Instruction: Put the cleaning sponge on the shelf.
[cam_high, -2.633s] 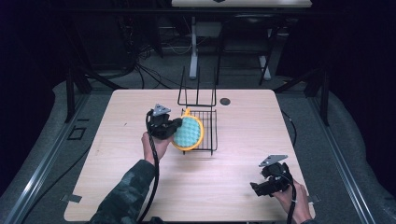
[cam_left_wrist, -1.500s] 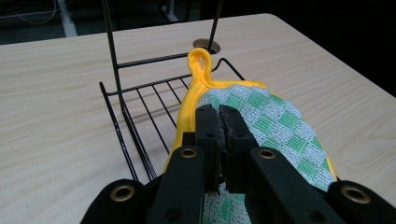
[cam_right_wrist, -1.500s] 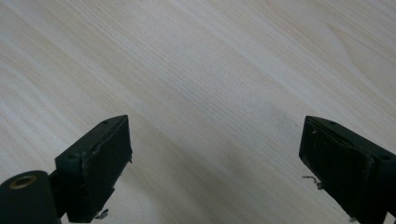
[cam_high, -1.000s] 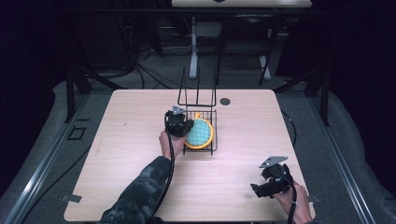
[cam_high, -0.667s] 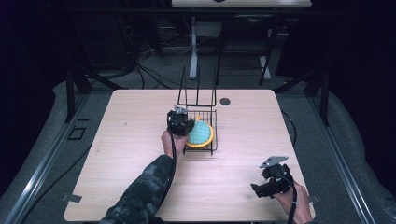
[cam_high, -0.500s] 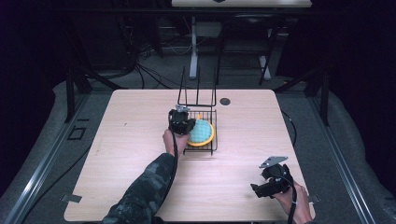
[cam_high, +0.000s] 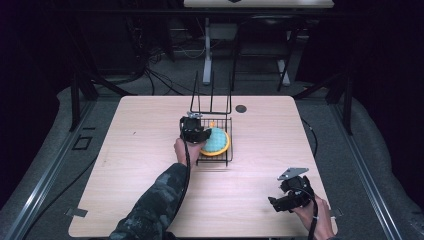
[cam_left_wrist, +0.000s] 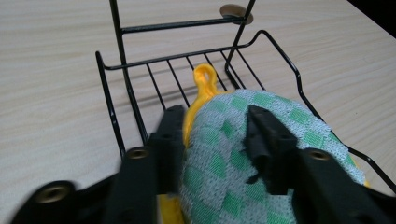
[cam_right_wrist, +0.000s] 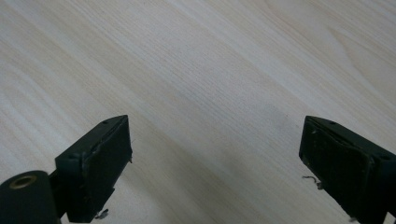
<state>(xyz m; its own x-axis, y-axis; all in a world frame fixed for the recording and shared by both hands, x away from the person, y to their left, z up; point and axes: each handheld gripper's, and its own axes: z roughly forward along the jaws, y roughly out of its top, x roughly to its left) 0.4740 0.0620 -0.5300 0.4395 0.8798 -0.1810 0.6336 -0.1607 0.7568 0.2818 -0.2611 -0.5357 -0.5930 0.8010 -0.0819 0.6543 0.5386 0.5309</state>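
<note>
Left tool (cam_left_wrist: 212, 135) straddles the pot holder (cam_left_wrist: 233, 154) inside the rack's rim (cam_left_wrist: 275, 44).

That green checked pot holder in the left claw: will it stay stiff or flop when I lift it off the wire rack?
The pot holder is probably soft: its knit face bulges between the left claw jaws. It likely droops at unsupported edges. It looks light, so the wire rack should stay put.

High view looks forward and down over the whole surface (cam_high: 150, 150); both tool views sit close above that same wood.
</note>
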